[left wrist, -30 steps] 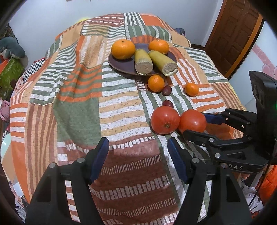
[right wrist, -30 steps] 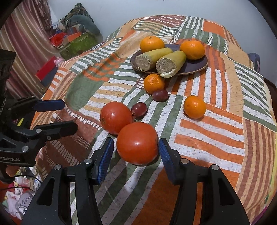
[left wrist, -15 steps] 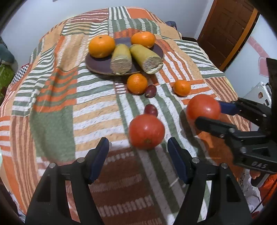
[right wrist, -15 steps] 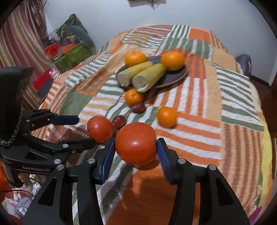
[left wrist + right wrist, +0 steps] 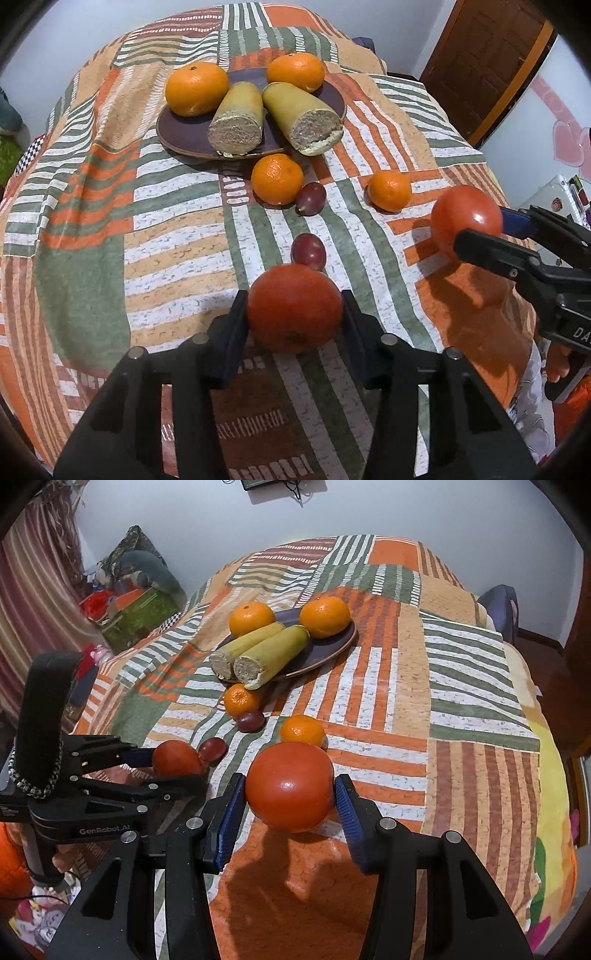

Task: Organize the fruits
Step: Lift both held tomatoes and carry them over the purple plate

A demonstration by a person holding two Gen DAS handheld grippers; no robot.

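My left gripper (image 5: 293, 314) is shut on a red tomato (image 5: 294, 307) that rests low on the patterned bedspread. My right gripper (image 5: 290, 788) is shut on a second red tomato (image 5: 290, 785) and holds it lifted above the bed; it also shows in the left wrist view (image 5: 466, 218). A dark plate (image 5: 184, 129) at the back holds two oranges and two cut yellow-green pieces. Two small oranges (image 5: 277, 179) (image 5: 389, 191) and two purple grapes (image 5: 311, 193) (image 5: 308, 251) lie loose in front of the plate.
The striped patchwork bedspread (image 5: 92, 221) covers the whole bed. A wooden door (image 5: 480, 62) stands at the right. Bags and clutter (image 5: 129, 587) sit on the floor to the left of the bed.
My right gripper closed on its tomato and lifted it off the bed. My left gripper moved forward and closed on the other tomato.
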